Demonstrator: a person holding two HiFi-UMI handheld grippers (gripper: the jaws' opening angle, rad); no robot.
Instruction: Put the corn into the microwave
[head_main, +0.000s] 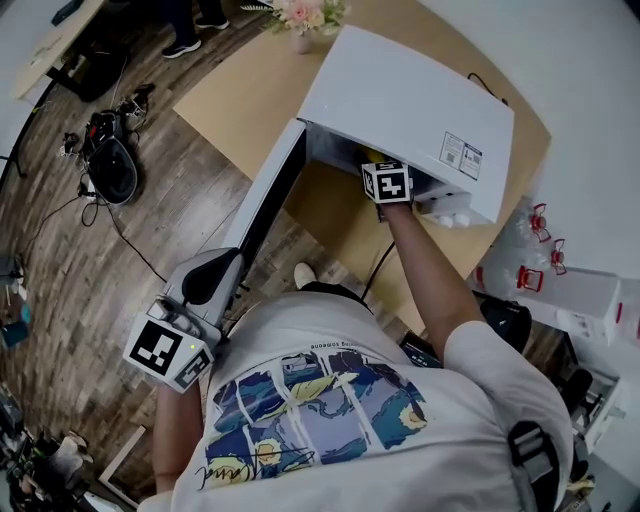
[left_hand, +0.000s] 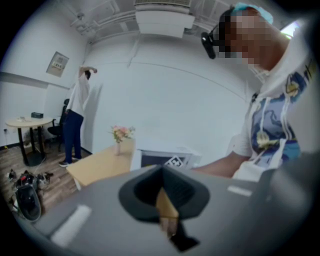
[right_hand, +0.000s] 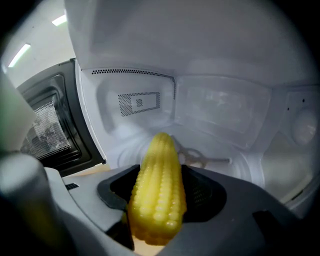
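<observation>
Nearest, at 7 o'clock in the head view, the left gripper (head_main: 203, 297) hangs low beside the person's shirt (head_main: 330, 420). Its own view shows the jaws pressed together with nothing between them.

Further out, at 12 o'clock, the right gripper (right_hand: 159, 197) reaches into the mouth of the microwave (head_main: 410, 105). Its jaws pinch the corn (right_hand: 157, 175), which points tip-first into the white cavity and hangs above the floor. Just past the tip lies the roller ring (right_hand: 192, 157).

The microwave door (head_main: 268, 190) swings open toward 7 o'clock and stands between the two grippers. In the right gripper view its mesh window sits at 9 o'clock.

The microwave rests on a wooden table (head_main: 235, 95), with a flower vase (head_main: 303, 18) at the far edge at 12 o'clock. Cables and a dark bag (head_main: 110, 165) lie on the plank floor at 10 o'clock.

Farthest, in the left gripper view at 9 o'clock, another person (left_hand: 77, 110) stands by a round table (left_hand: 27, 122).
</observation>
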